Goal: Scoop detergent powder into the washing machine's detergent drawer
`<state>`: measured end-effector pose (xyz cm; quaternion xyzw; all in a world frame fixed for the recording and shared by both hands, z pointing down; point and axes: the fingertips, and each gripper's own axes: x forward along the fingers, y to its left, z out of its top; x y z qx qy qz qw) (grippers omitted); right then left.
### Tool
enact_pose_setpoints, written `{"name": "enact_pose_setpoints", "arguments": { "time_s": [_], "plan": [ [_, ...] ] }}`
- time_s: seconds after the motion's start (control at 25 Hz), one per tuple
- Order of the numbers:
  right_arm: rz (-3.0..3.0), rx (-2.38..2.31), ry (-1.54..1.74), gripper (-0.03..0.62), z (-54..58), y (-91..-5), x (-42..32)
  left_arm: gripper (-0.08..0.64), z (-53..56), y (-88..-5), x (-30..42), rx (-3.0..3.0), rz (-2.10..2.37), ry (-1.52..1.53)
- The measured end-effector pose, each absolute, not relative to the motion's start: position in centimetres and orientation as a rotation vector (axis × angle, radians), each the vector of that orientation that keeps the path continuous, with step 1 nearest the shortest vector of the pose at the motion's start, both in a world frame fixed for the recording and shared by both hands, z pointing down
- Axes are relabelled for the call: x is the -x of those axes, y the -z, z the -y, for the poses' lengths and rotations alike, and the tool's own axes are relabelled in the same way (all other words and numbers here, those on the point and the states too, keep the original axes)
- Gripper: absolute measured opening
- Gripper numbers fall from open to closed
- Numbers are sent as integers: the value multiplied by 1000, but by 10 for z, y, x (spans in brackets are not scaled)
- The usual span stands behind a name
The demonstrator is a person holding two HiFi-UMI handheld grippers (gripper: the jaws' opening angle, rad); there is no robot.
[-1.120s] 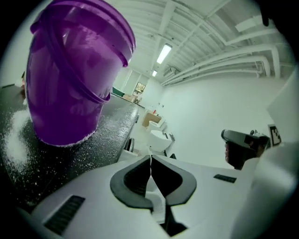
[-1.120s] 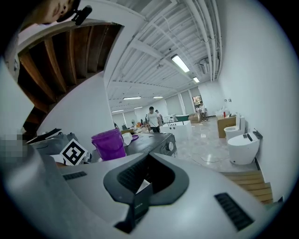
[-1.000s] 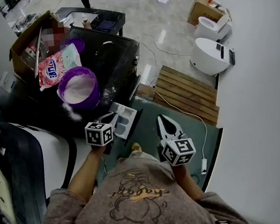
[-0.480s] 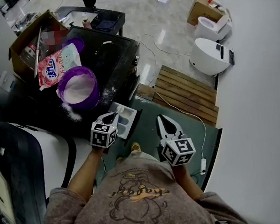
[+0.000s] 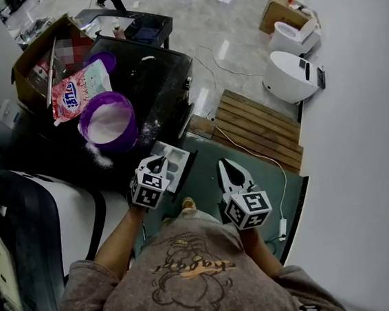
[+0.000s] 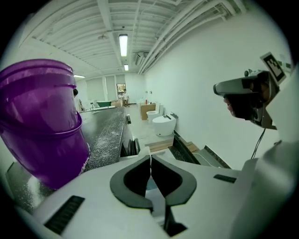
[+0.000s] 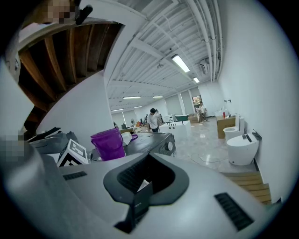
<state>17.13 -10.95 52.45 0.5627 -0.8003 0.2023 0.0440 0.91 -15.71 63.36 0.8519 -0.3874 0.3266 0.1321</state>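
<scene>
The purple bucket (image 5: 108,122) of white powder stands on the black washing machine's top (image 5: 158,76), beside a pink detergent bag (image 5: 80,91) and a small purple cup (image 5: 106,60). The white detergent drawer (image 5: 174,162) is pulled out at the machine's front. My left gripper (image 5: 156,161) is shut and empty, with its tips over the drawer's near end. In the left gripper view (image 6: 150,158) the bucket (image 6: 42,121) looms at the left. My right gripper (image 5: 224,164) hangs shut and empty over the green mat, right of the drawer. Its own view (image 7: 148,158) shows the bucket (image 7: 108,144) farther off.
A cardboard box (image 5: 36,61) sits behind the bucket. Spilled powder (image 5: 98,154) lies on the machine top. A wooden slatted platform (image 5: 257,131), a white cable (image 5: 249,152) and white toilets (image 5: 291,75) are at the right. A white appliance (image 5: 42,222) stands at my left. A person (image 7: 152,120) stands far back.
My left gripper has moved right and forward over the drawer, and its marker cube has turned. The right gripper has stayed put.
</scene>
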Motion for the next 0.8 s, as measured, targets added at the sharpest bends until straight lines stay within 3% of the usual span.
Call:
{"name": "enact_pose_setpoints", "arguments": {
  "time_s": [0.8],
  "plan": [
    [2450, -1717, -614, -6, 99, -524, -166, 23, 150, -622, -18, -2825, 1175, -1542]
  ]
}}
